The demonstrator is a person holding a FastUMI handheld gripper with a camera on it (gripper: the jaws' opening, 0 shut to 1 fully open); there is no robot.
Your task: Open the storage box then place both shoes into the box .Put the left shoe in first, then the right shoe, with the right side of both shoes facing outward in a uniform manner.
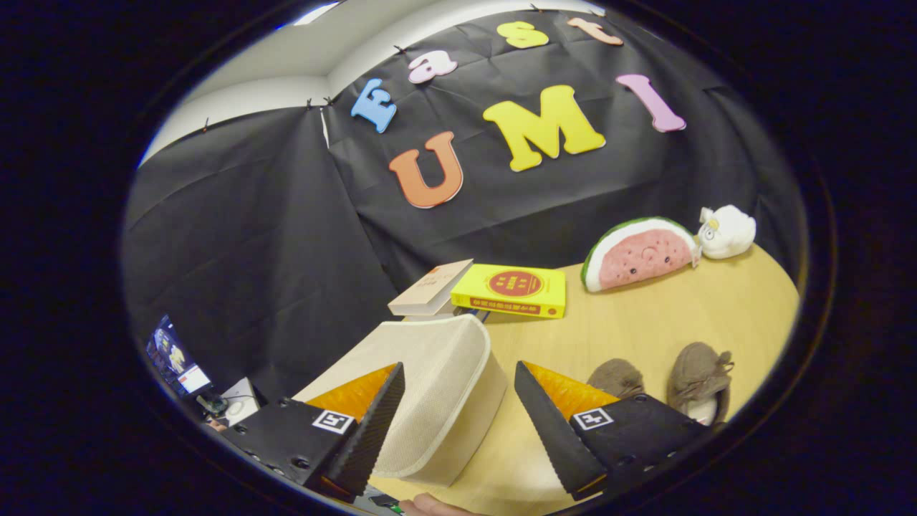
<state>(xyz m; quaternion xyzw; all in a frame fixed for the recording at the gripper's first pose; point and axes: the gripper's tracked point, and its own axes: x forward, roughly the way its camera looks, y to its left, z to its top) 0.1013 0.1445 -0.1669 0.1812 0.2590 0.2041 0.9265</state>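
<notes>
- A black cloth wall backed a light wooden bench (645,322).
- The gripper (458,423) hung above the bench's near edge, jaws spread wide and grasping nothing.
- The beige fabric storage box (430,387) sat closed between the fingers, its corner nearest the left one; whether they touched could not be told.
- Two brown shoes (673,383) lay side by side just beyond the right finger, apart from the box.
- Farther back rested a yellow book (512,289) beside a tan book (430,287).
- A watermelon plush (637,254) and a white plush (727,231) sat near the wall.
</notes>
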